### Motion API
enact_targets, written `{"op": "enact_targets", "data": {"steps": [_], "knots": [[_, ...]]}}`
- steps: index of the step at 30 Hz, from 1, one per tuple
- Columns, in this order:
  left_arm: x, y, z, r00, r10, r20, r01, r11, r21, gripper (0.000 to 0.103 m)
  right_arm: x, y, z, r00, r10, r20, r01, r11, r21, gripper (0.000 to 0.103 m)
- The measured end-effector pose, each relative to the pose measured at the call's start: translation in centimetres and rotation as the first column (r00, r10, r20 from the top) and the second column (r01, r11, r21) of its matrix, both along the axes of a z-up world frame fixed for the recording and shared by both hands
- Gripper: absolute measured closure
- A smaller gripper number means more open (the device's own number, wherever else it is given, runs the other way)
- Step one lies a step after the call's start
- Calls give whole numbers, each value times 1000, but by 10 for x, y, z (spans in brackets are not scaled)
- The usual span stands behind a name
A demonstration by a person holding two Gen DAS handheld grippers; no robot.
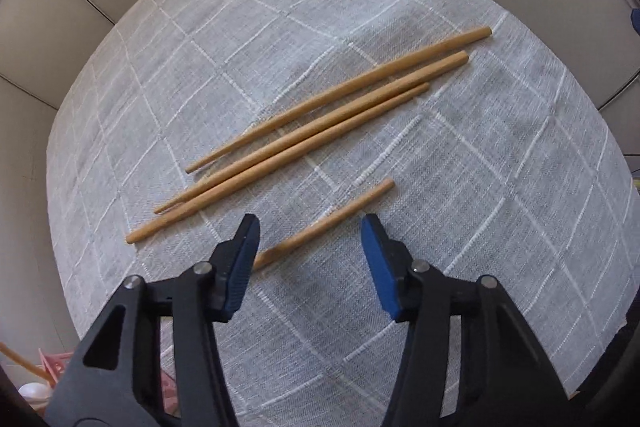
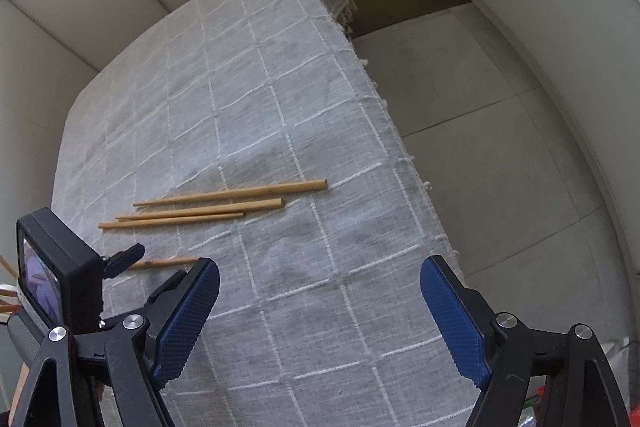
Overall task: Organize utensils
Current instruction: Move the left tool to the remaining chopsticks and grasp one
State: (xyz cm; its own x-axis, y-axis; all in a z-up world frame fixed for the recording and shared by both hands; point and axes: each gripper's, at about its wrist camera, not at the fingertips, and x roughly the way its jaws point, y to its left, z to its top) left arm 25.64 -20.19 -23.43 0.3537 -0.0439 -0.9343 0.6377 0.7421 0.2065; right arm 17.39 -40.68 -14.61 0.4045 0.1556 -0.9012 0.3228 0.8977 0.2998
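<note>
On the grey checked tablecloth (image 1: 460, 187), three long tan wooden chopsticks (image 1: 320, 125) lie side by side, and a fourth tan wooden chopstick (image 1: 332, 219) lies apart, nearer the table's front edge. The left gripper (image 1: 310, 229) hovers over that fourth stick, blue-padded jaws spread wide either side of it, gripping nothing. The right gripper (image 2: 320, 275) hangs wide open and empty over bare cloth, well to the right of the chopsticks.

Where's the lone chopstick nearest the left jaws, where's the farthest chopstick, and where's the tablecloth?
Lone chopstick (image 1: 340, 217), left wrist view, mid shaft.
Farthest chopstick (image 1: 340, 91), left wrist view, mid shaft.
Tablecloth (image 2: 304, 307), right wrist view, bare checked fabric.
</note>
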Motion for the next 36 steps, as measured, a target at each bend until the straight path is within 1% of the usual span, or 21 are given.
{"op": "enact_targets", "data": {"steps": [1, 3, 4, 5, 9, 12, 13, 15, 17, 19, 22, 24, 26, 27, 29, 30, 31, 32, 33, 34, 36], "knots": [[3, 1, 0, 1000, 2, -21, -2, 1000, -10, 51, 1, -1, -1, 1000, -3, -2, 3, 1000, 1, 16], [4, 0, -1, 998, -11, -68, 9, 999, -38, 66, 2, -2, -3, 1000, -12, -9, 12, 1000, 5, 16], [2, -3, -2, 997, -26, -75, 23, 999, -42, 76, 3, -3, -4, 1000, -17, -12, 17, 1000, 8, 16], [0, -7, -2, 997, -44, -65, 42, 999, -30, 80, 4, -4, -6, 1000, -23, -16, 23, 1000, 13, 16], [-15, -26, -5, 996, -92, -12, 92, 994, 54, 88, 7, -6, -10, 999, -42, -20, 43, 999, 34, 16], [-17, -33, -1, 998, -65, -23, 66, 997, 31, 92, 7, -4, -11, 999, -42, -23, 43, 999, 33, 16], [-16, -33, 1, 998, -45, -33, 45, 999, 5, 102, 7, -4, -11, 999, -40, -24, 41, 999, 30, 16], [-11, -30, 6, 995, 8, -103, -17, 996, -86, 103, 6, -4, -10, 999, -36, -22, 37, 999, 23, 16], [-6, -23, 5, 989, 44, -141, -64, 988, -141, 103, 5, -6, -11, 999, -40, -23, 41, 999, 20, 16], [-9, -22, 8, 989, 50, -138, -73, 983, -166, 103, 3, -10, -12, 998, -51, -27, 52, 998, 25, 16], [-22, -29, 15, 998, -26, -65, 16, 988, -152, 103, 2, -17, -16, 997, -76, -33, 77, 996, 34, 16], [-27, -35, 14, 996, -83, -38, 78, 991, -111, 88, 1, -20, -17, 996, -86, -34, 88, 995, 49, 16], [-28, -37, 10, 994, -111, -2, 111, 992, -56, 59, 2, -21, -18, 995, -93, -33, 95, 993, 71, 16], [-27, -37, 7, 993, -119, 4, 119, 992, -32, 56, 2, -21, -18, 995, -94, -32, 97, 992, 82, 16], [-14, -28, 0, 993, -114, -32, 114, 993, 3, 55, 2, -21, -17, 995, -93, -31, 95, 991, 93, 16], [-9, -23, -4, 994, -97, -52, 97, 995, -10, 54, 2, -21, -17, 995, -92, -30, 94, 991, 93, 16], [-5, -18, -4, 994, -80, -74, 77, 996, -47, 57, 2, -20, -17, 995, -90, -31, 93, 991, 92, 16], [0, -13, -4, 991, -50, -122, 38, 994, -98, 67, 2, -20, -17, 995, -89, -32, 92, 992, 91, 16], [2, -10, -3, 990, -26, -141, 8, 992, -125, 71, 3, -20, -18, 995, -90, -33, 92, 992, 90, 16], [1, -11, -2, 991, -22, -135, 6, 992, -125, 83, 3, -21, -18, 995, -91, -33, 93, 991, 91, 16], [-3, -17, -1, 993, -9, -114, -4, 994, -110, 89, 3, -22, -18, 995, -96, -35, 99, 991, 94, 16]]}}
